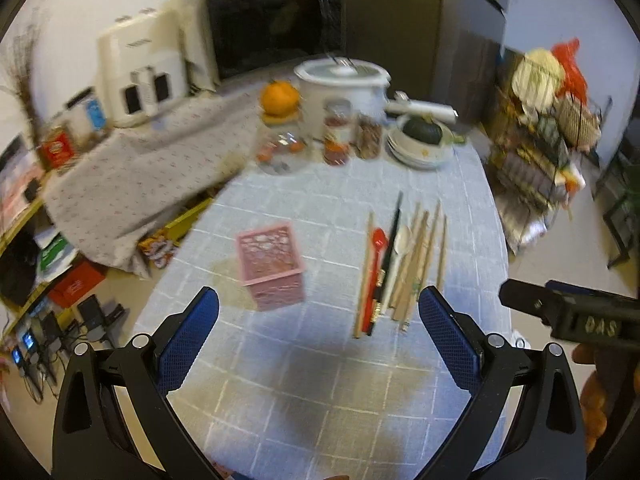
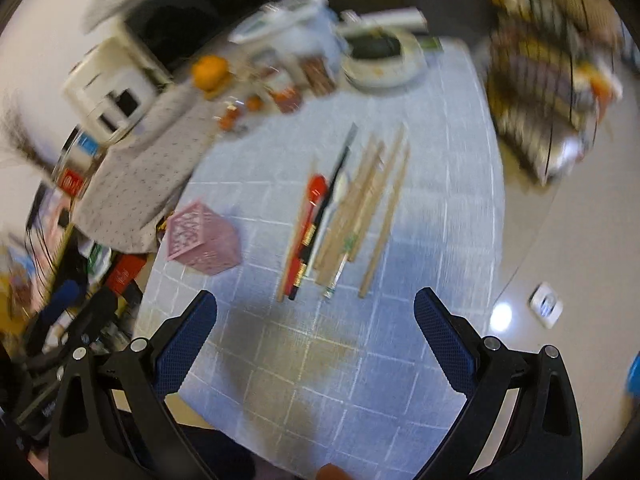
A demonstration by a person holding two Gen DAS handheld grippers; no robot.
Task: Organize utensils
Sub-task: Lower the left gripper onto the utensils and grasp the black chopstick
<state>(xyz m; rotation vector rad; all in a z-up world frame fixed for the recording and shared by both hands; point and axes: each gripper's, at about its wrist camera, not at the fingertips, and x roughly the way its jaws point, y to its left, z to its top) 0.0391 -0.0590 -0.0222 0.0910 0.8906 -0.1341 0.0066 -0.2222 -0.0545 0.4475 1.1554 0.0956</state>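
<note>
Lying ahead of both wide-spread grippers (image 1: pixel 318 312) (image 2: pixel 316 312), utensils (image 1: pixel 400 264) beside pink basket (image 1: pixel 272 266).

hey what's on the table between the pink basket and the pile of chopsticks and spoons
Nothing: only bare checked tablecloth separates the pink basket from the utensil pile. Both wrist views show that gap, blurred.

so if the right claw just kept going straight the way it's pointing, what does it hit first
Probably the bundle of utensils lying on the checked tablecloth: the open right claw points at their near ends, with bare cloth before them. The picture is blurred and depth is unclear, so it might meet the cloth first.
</note>
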